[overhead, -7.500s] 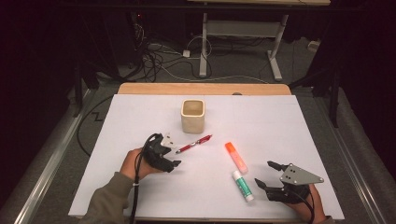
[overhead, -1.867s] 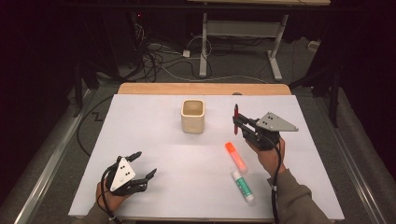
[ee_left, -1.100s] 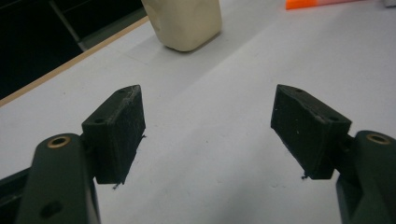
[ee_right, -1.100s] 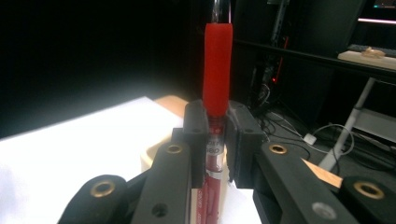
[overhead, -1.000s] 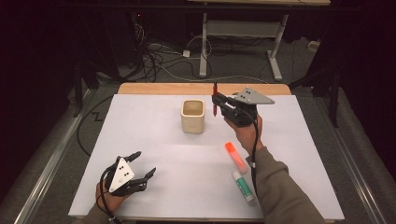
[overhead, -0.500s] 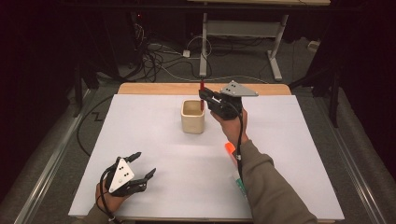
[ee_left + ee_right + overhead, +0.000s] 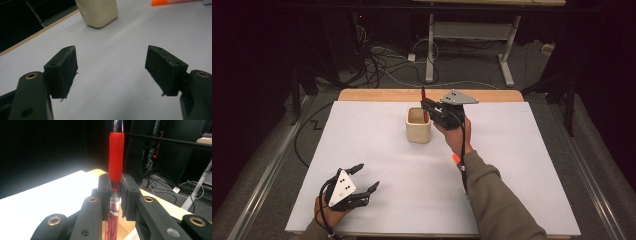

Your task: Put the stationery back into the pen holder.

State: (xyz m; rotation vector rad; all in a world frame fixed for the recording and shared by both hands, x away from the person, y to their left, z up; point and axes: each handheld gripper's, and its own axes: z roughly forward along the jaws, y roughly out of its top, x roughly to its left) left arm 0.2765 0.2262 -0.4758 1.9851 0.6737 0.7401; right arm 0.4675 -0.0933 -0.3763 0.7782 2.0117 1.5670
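Right gripper (image 7: 428, 111) clamps red pen (image 7: 116, 165) upright over cup (image 7: 418, 126), unreleased; left gripper (image 7: 362, 178) rests wide, empty; orange marker (image 7: 160, 2) remains on bench (image 7: 522, 150).

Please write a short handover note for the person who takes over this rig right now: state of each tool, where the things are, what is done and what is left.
Right tool: shut on the red pen, held upright over the beige cup.
Left tool: open, nothing between its jaws, low at the near left of the white sheet.
Orange marker: lies on the sheet, partly hidden by the right forearm in the high view.
Done: pen lifted and carried to the cup.
Left: probably lower the pen into the cup and release; then perhaps the marker.
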